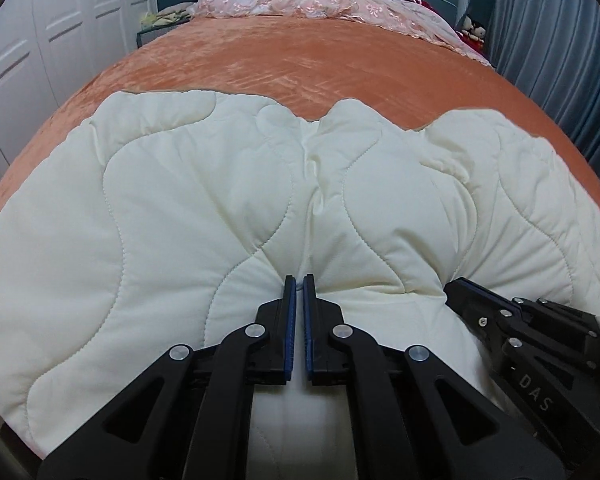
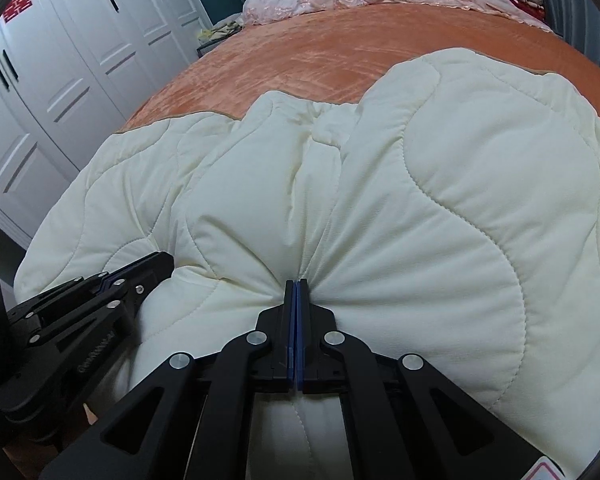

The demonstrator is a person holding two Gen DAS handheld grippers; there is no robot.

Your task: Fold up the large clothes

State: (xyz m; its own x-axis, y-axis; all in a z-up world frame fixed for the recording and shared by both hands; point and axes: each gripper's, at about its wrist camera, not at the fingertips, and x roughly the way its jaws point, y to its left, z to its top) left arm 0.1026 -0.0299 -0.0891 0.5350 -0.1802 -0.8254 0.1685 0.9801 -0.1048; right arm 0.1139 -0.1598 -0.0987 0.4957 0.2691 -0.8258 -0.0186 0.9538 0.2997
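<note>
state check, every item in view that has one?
left gripper: shut on the quilt's near edge
right gripper: shut on the quilt's near edge
quilt: cream, bunched and creased, on the bed
bed: orange cover, crumpled pink bedding at the far end
wardrobe: doors closed

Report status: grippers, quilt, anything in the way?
Left gripper and right gripper both shut on the quilt near edge, side by side. Quilt bunched on the bed. Nothing in the way.
</note>
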